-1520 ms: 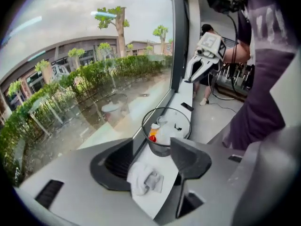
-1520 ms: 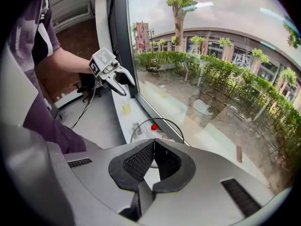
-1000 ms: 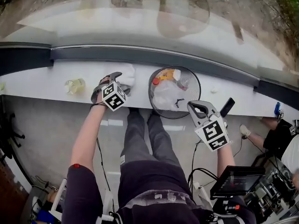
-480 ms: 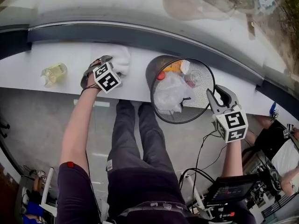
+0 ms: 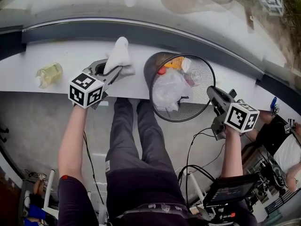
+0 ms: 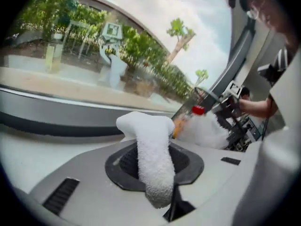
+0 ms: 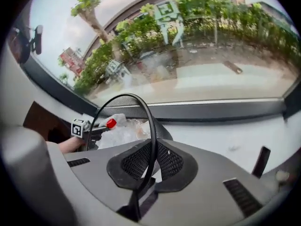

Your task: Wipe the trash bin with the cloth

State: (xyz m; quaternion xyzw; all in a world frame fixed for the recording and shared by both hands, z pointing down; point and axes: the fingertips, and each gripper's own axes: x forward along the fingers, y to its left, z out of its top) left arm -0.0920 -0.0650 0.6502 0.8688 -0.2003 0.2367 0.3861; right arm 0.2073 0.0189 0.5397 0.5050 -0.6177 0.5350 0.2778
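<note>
Quick count: one mesh trash bin [image 5: 181, 115], one white cloth [image 5: 118, 54], one small yellowish bottle [image 5: 48, 74], and two grippers, the left gripper [image 5: 116, 71] and the right gripper [image 5: 209, 91].

My grey left gripper [image 5: 113, 71] and right gripper [image 5: 212, 93] each carry a white cube [image 5: 86, 89] printed with black square markers, and their jaws are lined with black mesh pads [image 7: 164, 161]. I'm wearing dark purple short sleeves [image 5: 75, 197] and grey trousers [image 5: 136, 140]. Thin black cables [image 5: 188, 157] trail beside my right leg.
</note>
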